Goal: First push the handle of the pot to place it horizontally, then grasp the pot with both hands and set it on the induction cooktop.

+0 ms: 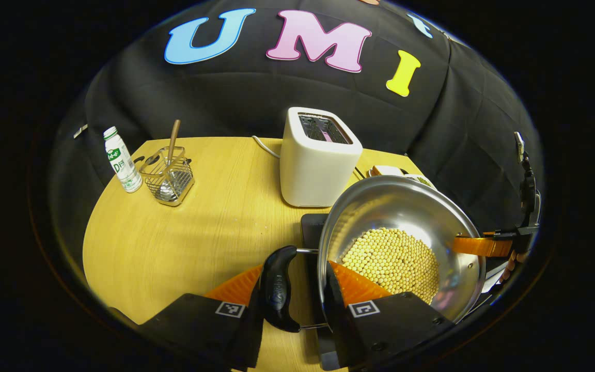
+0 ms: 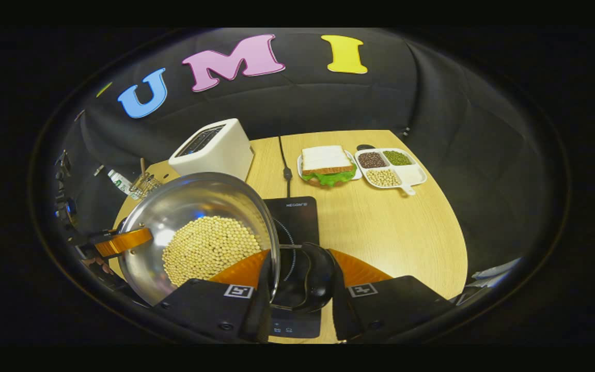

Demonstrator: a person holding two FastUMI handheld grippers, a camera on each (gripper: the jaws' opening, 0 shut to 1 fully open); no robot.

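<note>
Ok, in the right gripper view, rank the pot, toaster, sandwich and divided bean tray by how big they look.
1. Pot, though it sits nearest the camera.
2. Toaster.
3. Divided bean tray and sandwich look about alike; I won't rank them.

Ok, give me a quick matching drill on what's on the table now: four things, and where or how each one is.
Things:
1. pot
2. toaster
3. sandwich
4. bottle

States:
A. on a plate beside the divided bean tray
B. next to the wire utensil holder
C. held at both handles, holding pale beans
D. white, slots up, behind the pot

Pairs: 1-C, 2-D, 3-A, 4-B
</note>
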